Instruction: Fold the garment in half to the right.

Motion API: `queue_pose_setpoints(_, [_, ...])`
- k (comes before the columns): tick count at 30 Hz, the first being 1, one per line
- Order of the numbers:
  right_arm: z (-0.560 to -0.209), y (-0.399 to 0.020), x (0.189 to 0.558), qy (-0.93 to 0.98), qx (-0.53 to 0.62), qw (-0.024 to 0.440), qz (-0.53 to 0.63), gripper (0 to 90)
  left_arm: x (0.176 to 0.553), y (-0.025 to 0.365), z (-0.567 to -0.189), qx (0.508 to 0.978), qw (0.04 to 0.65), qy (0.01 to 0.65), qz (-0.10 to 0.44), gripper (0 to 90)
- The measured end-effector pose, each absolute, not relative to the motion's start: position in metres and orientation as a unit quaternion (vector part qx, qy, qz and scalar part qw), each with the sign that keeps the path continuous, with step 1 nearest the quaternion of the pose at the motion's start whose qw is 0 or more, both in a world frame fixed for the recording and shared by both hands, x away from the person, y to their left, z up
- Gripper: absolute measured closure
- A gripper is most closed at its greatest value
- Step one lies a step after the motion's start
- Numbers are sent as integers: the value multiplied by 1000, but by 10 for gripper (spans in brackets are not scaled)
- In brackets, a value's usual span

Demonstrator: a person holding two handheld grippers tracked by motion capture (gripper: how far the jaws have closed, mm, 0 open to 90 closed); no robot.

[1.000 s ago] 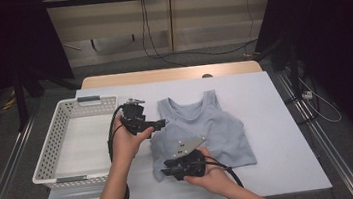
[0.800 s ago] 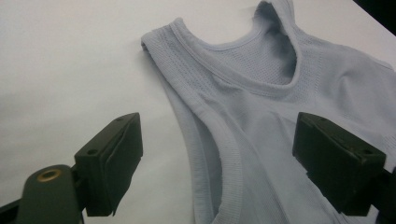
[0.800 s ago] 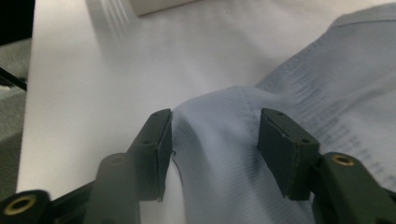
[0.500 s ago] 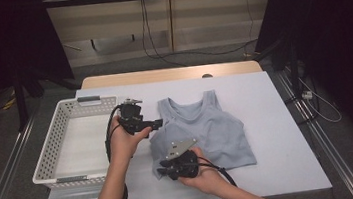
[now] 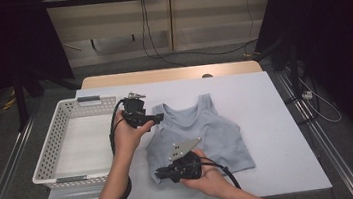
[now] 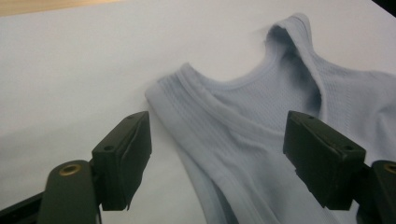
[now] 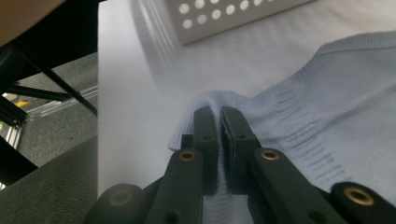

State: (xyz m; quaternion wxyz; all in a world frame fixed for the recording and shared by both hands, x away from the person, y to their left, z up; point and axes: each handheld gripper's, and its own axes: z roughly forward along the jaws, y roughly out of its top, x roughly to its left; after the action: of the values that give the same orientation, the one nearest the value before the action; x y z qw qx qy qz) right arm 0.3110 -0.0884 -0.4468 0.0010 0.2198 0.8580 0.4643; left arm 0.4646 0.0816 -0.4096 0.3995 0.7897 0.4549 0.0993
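Since the earlier frame the right tool has been slid left along the hem to the lower left corner of the pale blue ribbed sleeveless top; the left tool has barely shifted. From the high view, the top is seen lying flat on the white-covered desk, just right of the white perforated plastic basket. The left tool is held at the top's left shoulder strap.

From the left gripper view, the left tool is seen wide open, jaws straddling the strap, nothing gripped.

From the right gripper view, the right tool is seen clamped on the hem corner.

Step judged: corners being taken for a fold or lift. Next, the left jaws would need lowering and closing on the strap. No writing or brand can be read.
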Motion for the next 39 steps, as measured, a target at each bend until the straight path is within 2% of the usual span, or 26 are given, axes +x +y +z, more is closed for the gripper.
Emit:
queue_pose_setpoints(5, [-445,-94,310,849,226,-13,477,861,477,80,-415,790,391,459,113,281])
queue_pose_setpoints(20, [-437,-102,306,842,221,-7,493,859,512,68,-448,802,349,463,145,415])
queue_pose_setpoints(24, [-436,-104,305,841,220,-2,495,859,519,66,-458,804,342,466,137,432])
queue_pose_setpoints(30, [-437,-106,303,841,219,2,495,858,522,62,-463,807,343,462,135,506])
queue_pose_setpoints(37, [-437,-107,302,841,220,5,494,858,519,62,-459,814,330,463,118,740])
queue_pose_setpoints(39, [-438,-106,301,843,219,8,492,858,519,61,-458,812,327,470,114,782])
